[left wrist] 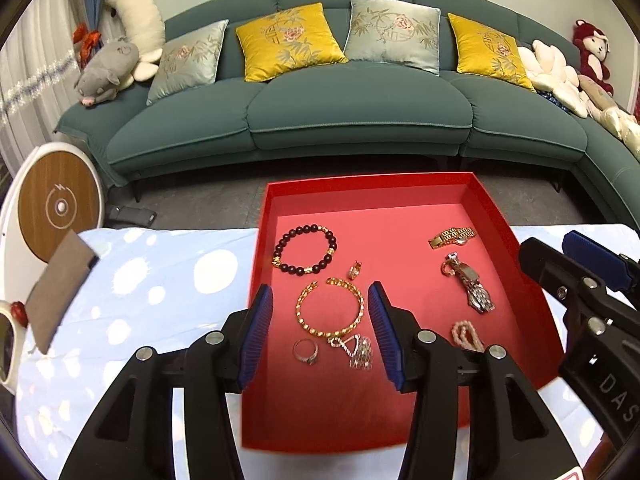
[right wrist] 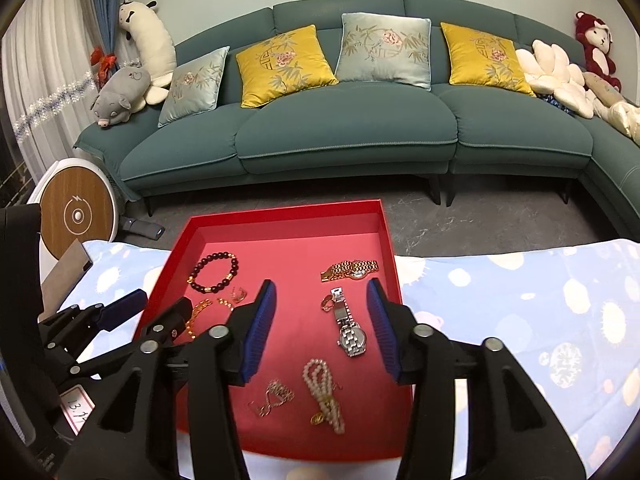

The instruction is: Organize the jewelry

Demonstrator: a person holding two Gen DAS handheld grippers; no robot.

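Both ribbed blue-padded grippers, left gripper (left wrist: 320, 332) and right gripper (right wrist: 322, 330), gape empty above a seemingly cardboard red tray (left wrist: 500, 216).

Left wrist view: close above tray (left wrist: 400, 188), near-left side, tilted down, facing sofa (left wrist: 360, 112) beyond tray. Right wrist view: close above tray (right wrist: 288, 216), near-right side, same downward tilt, same sofa (right wrist: 344, 136) ahead. Both share tray floor, sofa, cloth beside tray. Each catches other gripper at frame edge: right gripper (left wrist: 576, 256), left gripper (right wrist: 156, 304).
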